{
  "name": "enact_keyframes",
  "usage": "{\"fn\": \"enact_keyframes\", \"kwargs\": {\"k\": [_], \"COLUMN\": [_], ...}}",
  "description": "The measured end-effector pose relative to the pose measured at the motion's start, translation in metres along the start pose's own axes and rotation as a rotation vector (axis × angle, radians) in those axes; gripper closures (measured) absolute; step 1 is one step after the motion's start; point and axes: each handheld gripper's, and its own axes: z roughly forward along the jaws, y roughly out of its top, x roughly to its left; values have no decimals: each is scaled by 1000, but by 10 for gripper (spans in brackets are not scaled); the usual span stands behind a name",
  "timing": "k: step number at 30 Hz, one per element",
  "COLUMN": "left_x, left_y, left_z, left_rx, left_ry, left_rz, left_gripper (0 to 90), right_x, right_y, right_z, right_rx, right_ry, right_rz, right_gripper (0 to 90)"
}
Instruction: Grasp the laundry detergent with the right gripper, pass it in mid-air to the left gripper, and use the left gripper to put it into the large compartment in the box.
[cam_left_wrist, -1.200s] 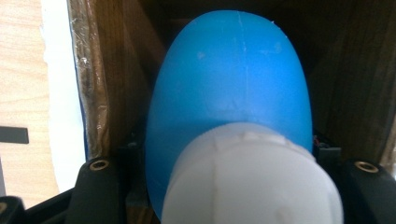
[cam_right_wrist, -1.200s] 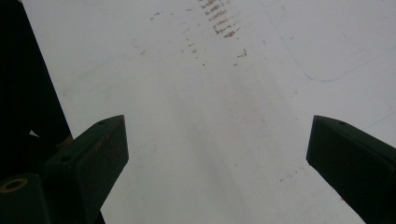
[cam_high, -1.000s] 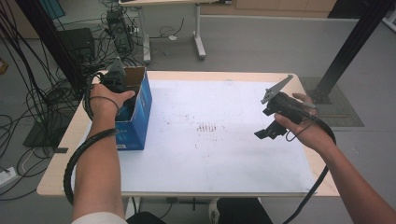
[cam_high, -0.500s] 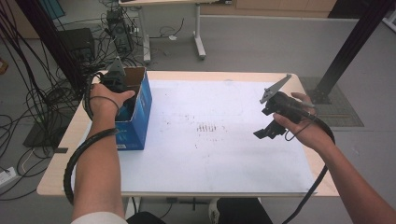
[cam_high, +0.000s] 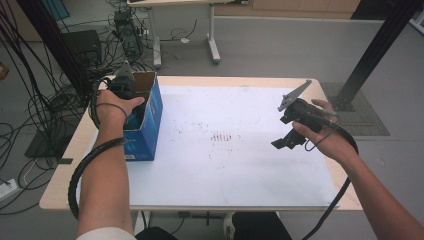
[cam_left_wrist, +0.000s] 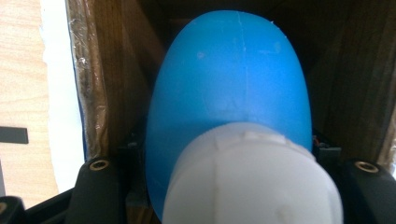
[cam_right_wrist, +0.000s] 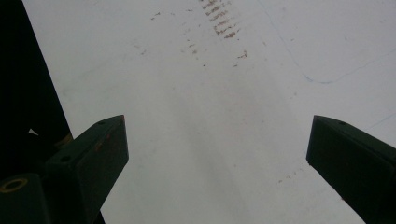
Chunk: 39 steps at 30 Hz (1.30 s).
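Left gripper clamped on a blue bottle inside the box; right gripper wide and empty.

One open blue cardboard box (cam_high: 150, 115) stands at the left of the high view on the white table (cam_high: 240, 170); its brown inner walls crowd the one blue bottle (cam_left_wrist: 229, 88) with white cap (cam_left_wrist: 252, 177), gripped by the left gripper (cam_high: 125, 92). The right gripper (cam_high: 292, 135), at centre right, hangs over bare, stained tabletop. Two grippers counted. Nothing has shifted since the earlier frames.

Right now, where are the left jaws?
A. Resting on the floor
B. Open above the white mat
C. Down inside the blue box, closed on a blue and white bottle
C: the left gripper reaches into the blue box, its jaws clamping the blue and white bottle between the cardboard walls.
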Motion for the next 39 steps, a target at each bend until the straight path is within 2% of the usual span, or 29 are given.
{"fn": "enact_keyframes", "kwargs": {"k": [39], "left_x": [0], "left_y": [0], "left_z": [-1], "left_rx": [0], "left_ry": [-5], "left_rz": [-1], "left_gripper": [350], "right_x": [1], "right_y": [0], "right_z": [2], "right_rx": [0], "right_ry": [8], "right_rz": [-5], "right_gripper": [56]}}
